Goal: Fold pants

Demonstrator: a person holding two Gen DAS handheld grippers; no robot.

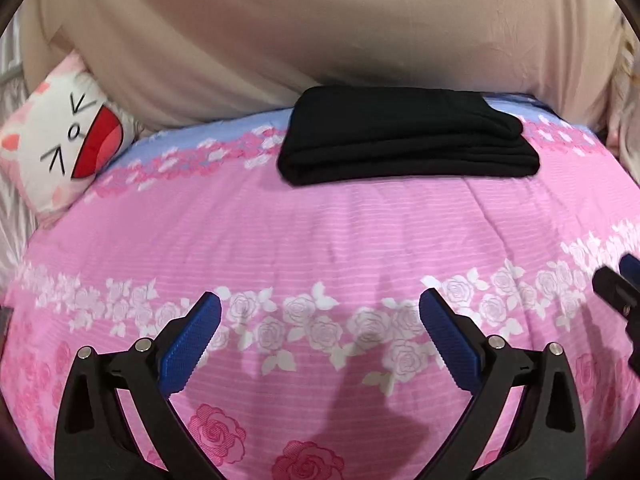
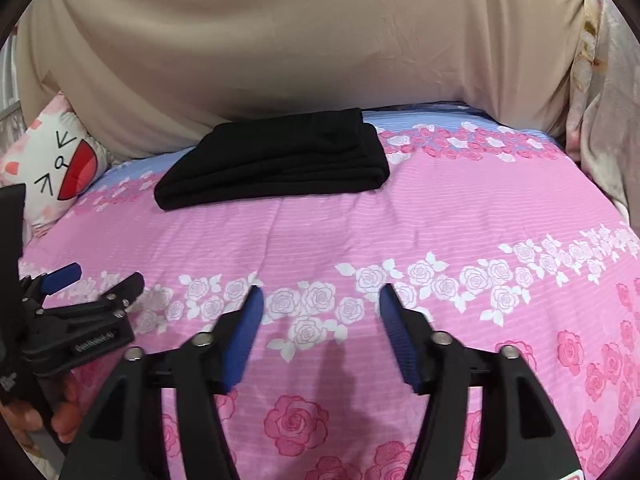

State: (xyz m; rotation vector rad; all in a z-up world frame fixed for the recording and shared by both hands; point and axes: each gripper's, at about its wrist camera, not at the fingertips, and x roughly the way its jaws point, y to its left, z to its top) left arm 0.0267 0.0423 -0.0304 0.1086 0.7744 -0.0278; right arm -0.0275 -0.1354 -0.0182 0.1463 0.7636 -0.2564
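The black pants (image 1: 404, 136) lie folded into a compact stack at the far side of the pink rose-print bed cover (image 1: 320, 240), close to the beige headboard. The right wrist view has the pants (image 2: 276, 164) left of centre. My left gripper (image 1: 320, 304) hovers over the cover well short of them, open, nothing between its blue pads. My right gripper (image 2: 320, 300) is open too, its jaws empty above the white-rose band. In the right wrist view the left gripper (image 2: 96, 280) sits at the left edge, held by a hand (image 2: 60, 420).
A white and pink cat-face pillow (image 1: 60, 140) leans at the back left. The padded beige headboard (image 1: 320, 20) rises behind the bed. Pale floral fabric (image 2: 608, 120) hangs at the right edge. The bed cover (image 2: 400, 240) spreads wide between grippers and pants.
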